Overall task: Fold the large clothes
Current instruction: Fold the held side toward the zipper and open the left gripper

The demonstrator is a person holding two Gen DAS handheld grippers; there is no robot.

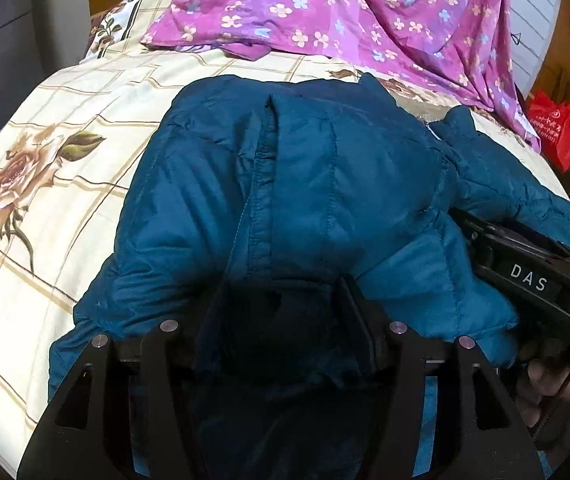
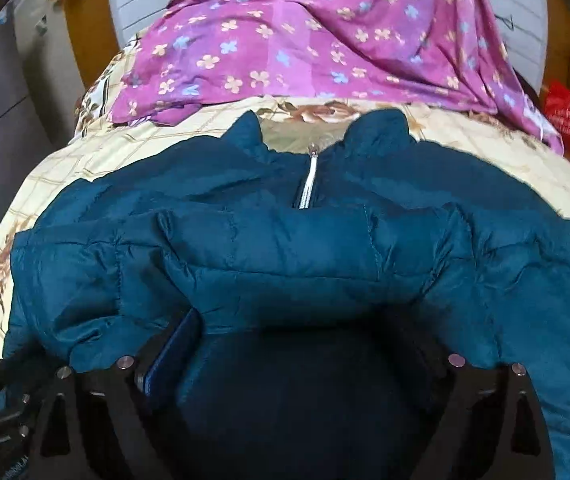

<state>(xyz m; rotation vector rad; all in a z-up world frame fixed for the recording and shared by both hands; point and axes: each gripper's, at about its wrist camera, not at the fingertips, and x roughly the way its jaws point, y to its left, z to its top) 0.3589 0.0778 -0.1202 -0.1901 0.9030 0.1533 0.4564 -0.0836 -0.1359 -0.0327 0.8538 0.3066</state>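
A teal puffer jacket (image 1: 305, 184) lies on the bed, folded over on itself, its collar and white zipper (image 2: 310, 180) toward the far side. In the right wrist view the jacket (image 2: 285, 248) fills the near half. My left gripper (image 1: 285, 312) has jacket fabric bunched between its fingers and looks shut on it. My right gripper (image 2: 297, 344) is buried under a fold of the jacket; its fingertips are hidden and fabric sits between the fingers. The right gripper's body (image 1: 525, 272) also shows at the right edge of the left wrist view, against the jacket.
The bed has a cream checked sheet with roses (image 1: 45, 168). A purple flowered cloth (image 1: 345, 12) lies across the far side, also in the right wrist view (image 2: 305, 40). A red bag (image 1: 557, 128) stands off the bed's right edge.
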